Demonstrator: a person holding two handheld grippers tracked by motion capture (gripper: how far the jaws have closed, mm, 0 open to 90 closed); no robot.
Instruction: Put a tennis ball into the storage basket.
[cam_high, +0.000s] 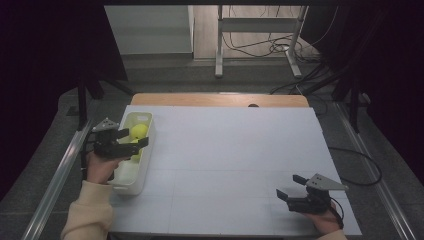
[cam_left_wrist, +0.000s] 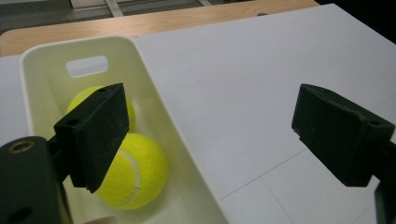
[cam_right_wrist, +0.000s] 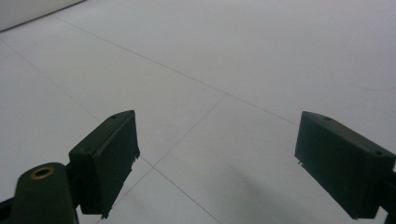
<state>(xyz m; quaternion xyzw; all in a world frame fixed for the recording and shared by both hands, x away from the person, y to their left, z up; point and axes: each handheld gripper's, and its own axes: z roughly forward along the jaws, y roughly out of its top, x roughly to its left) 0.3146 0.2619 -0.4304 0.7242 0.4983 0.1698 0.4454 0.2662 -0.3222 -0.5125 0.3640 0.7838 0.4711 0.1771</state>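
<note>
A white oblong bin (cam_high: 145, 165) stands at the left edge of the white table top (cam_high: 230, 160). Two yellow tennis balls lie in it: one (cam_left_wrist: 135, 172) nearer me, one (cam_left_wrist: 80, 99) behind it towards the handle slot. In the high view the far ball (cam_high: 139, 130) shows beside the jaws. My left gripper (cam_high: 137, 137) hovers over the bin, open and holding nothing; in its own view the left gripper (cam_left_wrist: 210, 135) has one jaw above the balls and the other over the table. My right gripper (cam_high: 287, 185) rests low at the near right, open; the right gripper (cam_right_wrist: 219, 163) has only bare table between its jaws.
A wooden strip (cam_high: 220, 99) runs along the table's far edge. Metal rails (cam_high: 60, 170) flank the table. Beyond it are desk legs (cam_high: 218, 45) and loose cables (cam_high: 270, 47) on the floor. Thin seam lines (cam_right_wrist: 187, 135) cross the white surface.
</note>
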